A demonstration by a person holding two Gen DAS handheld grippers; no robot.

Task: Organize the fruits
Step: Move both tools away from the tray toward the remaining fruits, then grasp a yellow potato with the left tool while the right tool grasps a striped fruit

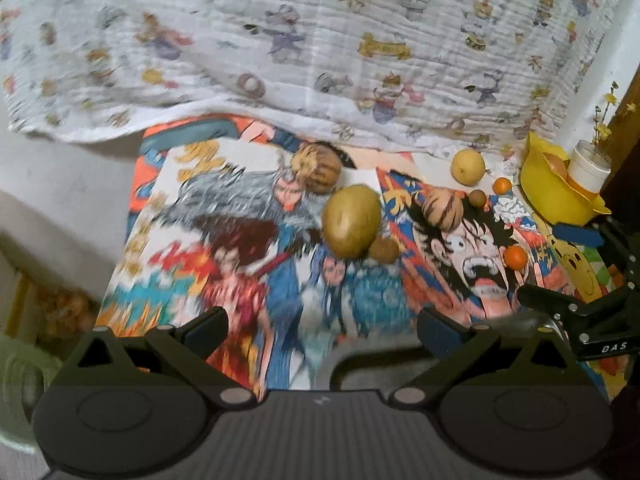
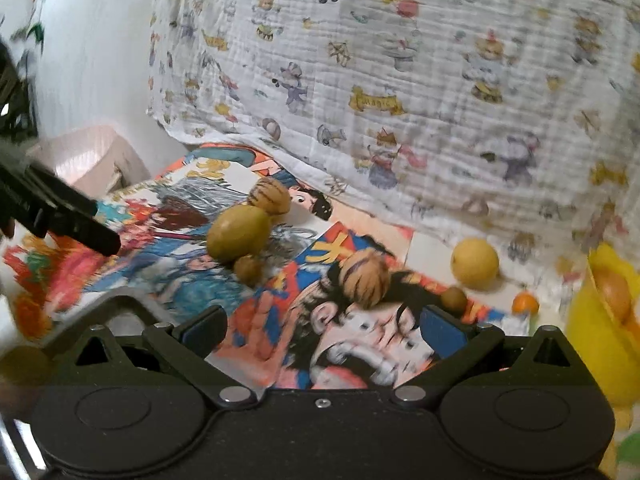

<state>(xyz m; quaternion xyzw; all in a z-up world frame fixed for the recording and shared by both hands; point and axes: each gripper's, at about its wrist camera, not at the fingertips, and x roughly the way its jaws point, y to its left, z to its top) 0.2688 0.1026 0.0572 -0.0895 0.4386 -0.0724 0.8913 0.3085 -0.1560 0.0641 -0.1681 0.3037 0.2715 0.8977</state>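
Support surface: table covered with overlapping cartoon-print posters (image 1: 248, 240). Cartoon-patterned white cloth (image 1: 320, 48) hangs behind, hem resting on far edge.

On posters: large green-yellow melon (image 1: 351, 221) at centre, small brown fruit (image 1: 383, 249) touching its near side; striped gourd (image 1: 318, 167) just behind melon; second striped gourd (image 1: 442, 211) to right. Further right: yellow round fruit (image 1: 468, 165), small brown ball (image 1: 477, 198), two small oranges (image 1: 501, 186) (image 1: 515, 257). Yellow bowl (image 1: 552, 196) at far right edge, white cup (image 1: 588, 166) beside it.

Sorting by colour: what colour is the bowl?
Yellow bowl, clearest in the left wrist view.
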